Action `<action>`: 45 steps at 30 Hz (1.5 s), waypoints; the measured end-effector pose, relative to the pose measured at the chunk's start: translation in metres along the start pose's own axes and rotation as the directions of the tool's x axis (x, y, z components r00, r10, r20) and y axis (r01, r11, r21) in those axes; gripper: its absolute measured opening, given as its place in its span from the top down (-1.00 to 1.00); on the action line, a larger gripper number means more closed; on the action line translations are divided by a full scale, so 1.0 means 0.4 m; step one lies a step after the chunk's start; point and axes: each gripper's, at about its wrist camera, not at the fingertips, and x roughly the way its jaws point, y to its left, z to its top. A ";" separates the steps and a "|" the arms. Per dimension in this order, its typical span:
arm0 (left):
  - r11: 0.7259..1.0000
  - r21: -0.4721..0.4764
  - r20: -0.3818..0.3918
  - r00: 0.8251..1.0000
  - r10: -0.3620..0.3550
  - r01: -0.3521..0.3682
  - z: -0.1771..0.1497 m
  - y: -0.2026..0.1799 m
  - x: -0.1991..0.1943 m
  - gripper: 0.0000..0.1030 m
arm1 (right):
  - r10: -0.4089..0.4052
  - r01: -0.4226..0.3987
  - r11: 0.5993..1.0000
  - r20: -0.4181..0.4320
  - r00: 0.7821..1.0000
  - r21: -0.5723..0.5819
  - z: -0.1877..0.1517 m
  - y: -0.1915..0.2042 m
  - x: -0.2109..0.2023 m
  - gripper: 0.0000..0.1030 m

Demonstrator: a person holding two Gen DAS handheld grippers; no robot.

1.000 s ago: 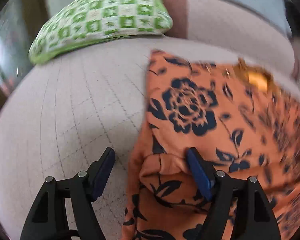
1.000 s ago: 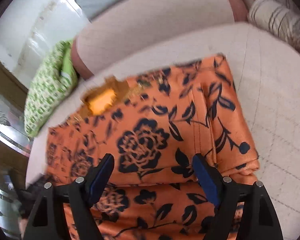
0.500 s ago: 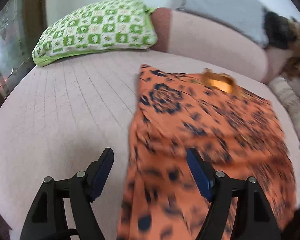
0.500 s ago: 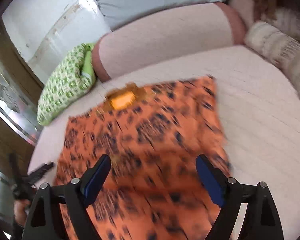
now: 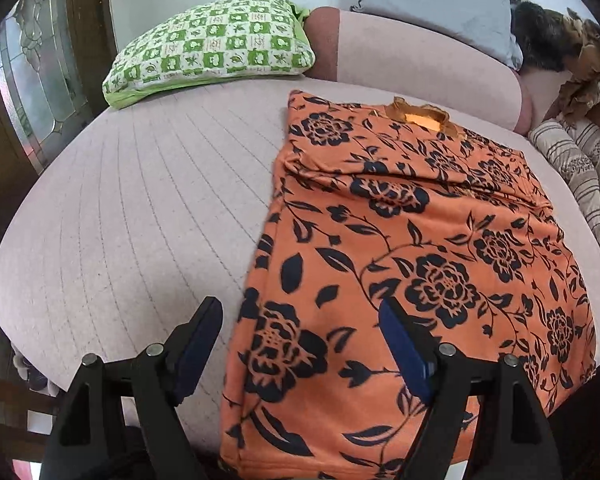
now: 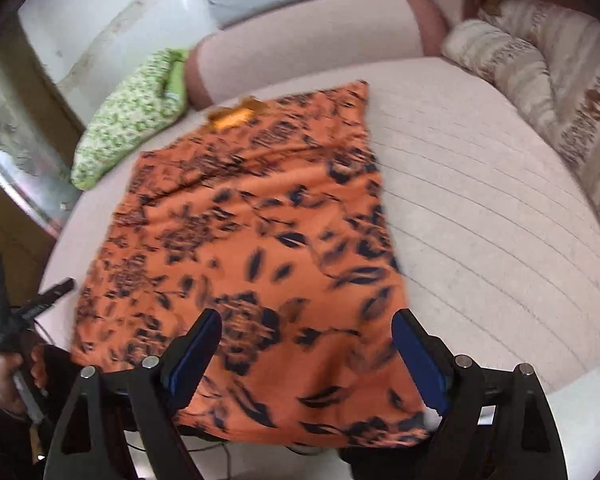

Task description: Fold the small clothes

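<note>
Left wrist view: orange floral garment (image 5: 412, 240) lies flat on the pink bed (image 5: 140, 208), neckline toward the bolster (image 5: 420, 68), sleeves folded in across the chest. Its near hem hangs over the bed edge. Left gripper (image 5: 300, 344) hovers above the garment's left edge, jaws apart, nothing between them. Right gripper (image 6: 308, 348) hovers above the near hem; its jaws have just been opening, nothing clamped. Green pillow (image 5: 216, 44) sits near the far left corner.
</note>
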 end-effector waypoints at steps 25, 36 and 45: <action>0.977 -0.109 -0.049 0.981 -0.187 0.181 0.435 0.118 0.395 -0.57 | 0.079 -0.072 0.970 -0.022 0.997 0.232 0.546 -0.219 0.362 -0.72; 0.991 -0.117 -0.091 0.993 -0.074 0.064 0.438 0.108 0.493 0.95 | 0.105 -0.071 0.950 -0.095 0.990 0.303 0.478 -0.269 0.461 0.72; 0.982 -0.096 -0.032 0.985 -0.167 0.163 0.543 0.074 0.472 -0.51 | 0.133 -0.158 0.950 0.108 0.985 0.271 0.607 -0.261 0.372 -0.99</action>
